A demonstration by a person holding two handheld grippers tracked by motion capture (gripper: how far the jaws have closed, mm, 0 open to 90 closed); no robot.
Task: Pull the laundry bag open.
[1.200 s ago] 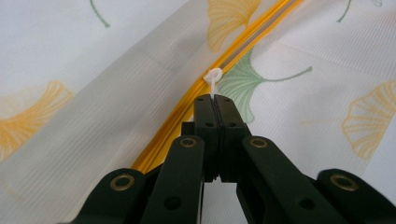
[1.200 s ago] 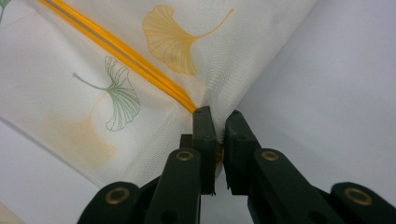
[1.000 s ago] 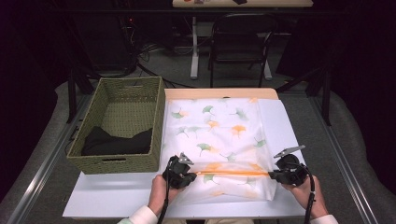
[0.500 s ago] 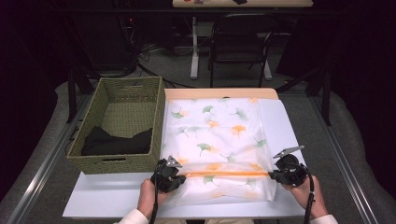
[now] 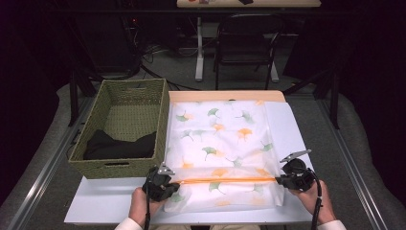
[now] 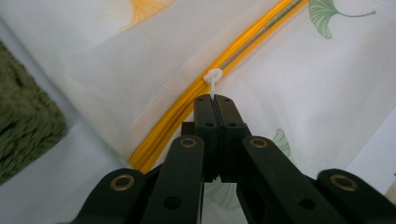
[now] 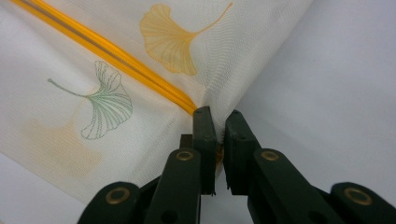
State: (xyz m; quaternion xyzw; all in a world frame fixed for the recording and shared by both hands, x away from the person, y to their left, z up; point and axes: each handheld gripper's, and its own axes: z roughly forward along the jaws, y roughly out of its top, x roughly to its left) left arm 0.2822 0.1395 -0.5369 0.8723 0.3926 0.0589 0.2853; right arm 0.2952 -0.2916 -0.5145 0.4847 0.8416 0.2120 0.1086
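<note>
A white mesh bag (image 5: 220,139) printed with ginkgo leaves lies flat on the white tabletop (image 5: 289,127), and an orange zipper (image 5: 225,180) runs across its near end. My left gripper (image 5: 165,184) sits at the zipper's left end. In the left gripper view its jaws (image 6: 215,99) are shut on the small white zipper pull (image 6: 214,79). My right gripper (image 5: 282,179) holds the bag's right end. In the right gripper view it (image 7: 217,116) is shut on the mesh fabric (image 7: 116,102), right where the zipper (image 7: 107,53) ends.
A green woven basket (image 5: 119,167) with a black cloth (image 5: 119,146) inside stands left of the bag, close to my left gripper. Behind the table are a black chair (image 5: 246,43) and cables on the floor.
My left gripper has slid left along the zipper line with the pull, toward the bag's left edge. The right gripper has stayed put.
</note>
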